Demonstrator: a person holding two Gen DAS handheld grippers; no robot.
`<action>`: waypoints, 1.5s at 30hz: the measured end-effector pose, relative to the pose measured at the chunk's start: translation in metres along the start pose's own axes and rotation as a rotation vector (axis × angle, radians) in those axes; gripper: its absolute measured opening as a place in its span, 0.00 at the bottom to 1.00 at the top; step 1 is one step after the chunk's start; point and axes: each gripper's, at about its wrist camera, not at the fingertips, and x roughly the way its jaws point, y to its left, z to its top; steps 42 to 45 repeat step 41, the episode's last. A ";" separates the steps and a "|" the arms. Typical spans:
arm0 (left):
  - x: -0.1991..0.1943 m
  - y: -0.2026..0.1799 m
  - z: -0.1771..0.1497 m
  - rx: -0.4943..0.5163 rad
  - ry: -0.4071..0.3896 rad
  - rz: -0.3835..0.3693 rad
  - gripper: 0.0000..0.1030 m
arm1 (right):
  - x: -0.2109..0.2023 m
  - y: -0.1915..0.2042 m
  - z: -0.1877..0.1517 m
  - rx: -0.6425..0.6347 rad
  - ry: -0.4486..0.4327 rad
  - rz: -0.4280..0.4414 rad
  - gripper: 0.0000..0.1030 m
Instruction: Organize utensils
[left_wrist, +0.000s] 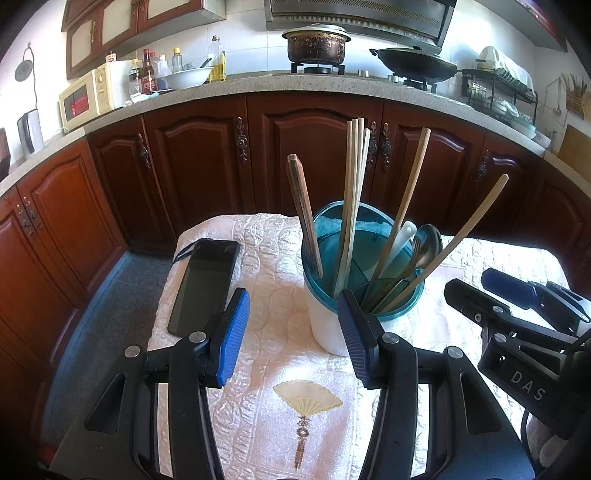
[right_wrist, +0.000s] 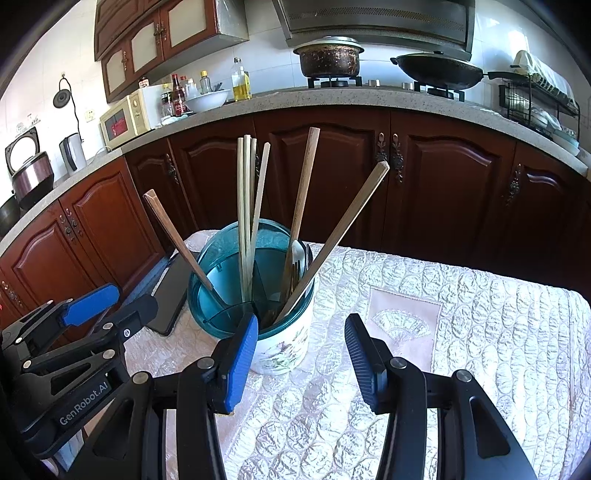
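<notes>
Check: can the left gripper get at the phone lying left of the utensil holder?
Probably yes. The left gripper is open and holds nothing, and the phone lies flat on the cloth just ahead of its left finger, apart from the utensil holder; nothing lies between.

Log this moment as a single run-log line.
left gripper: open, empty | right gripper: open, empty | utensil holder: upright on tablecloth, chopsticks and spoons inside | phone: flat beside holder
</notes>
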 end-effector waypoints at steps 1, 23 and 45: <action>0.000 0.000 0.000 0.000 0.000 0.000 0.47 | 0.000 0.000 0.000 0.000 -0.001 0.000 0.46; 0.001 0.000 -0.002 -0.005 0.001 0.002 0.47 | 0.004 0.003 0.002 -0.009 0.004 0.002 0.46; 0.001 -0.001 -0.006 0.007 -0.016 -0.006 0.47 | 0.011 -0.002 -0.003 -0.005 0.015 0.004 0.46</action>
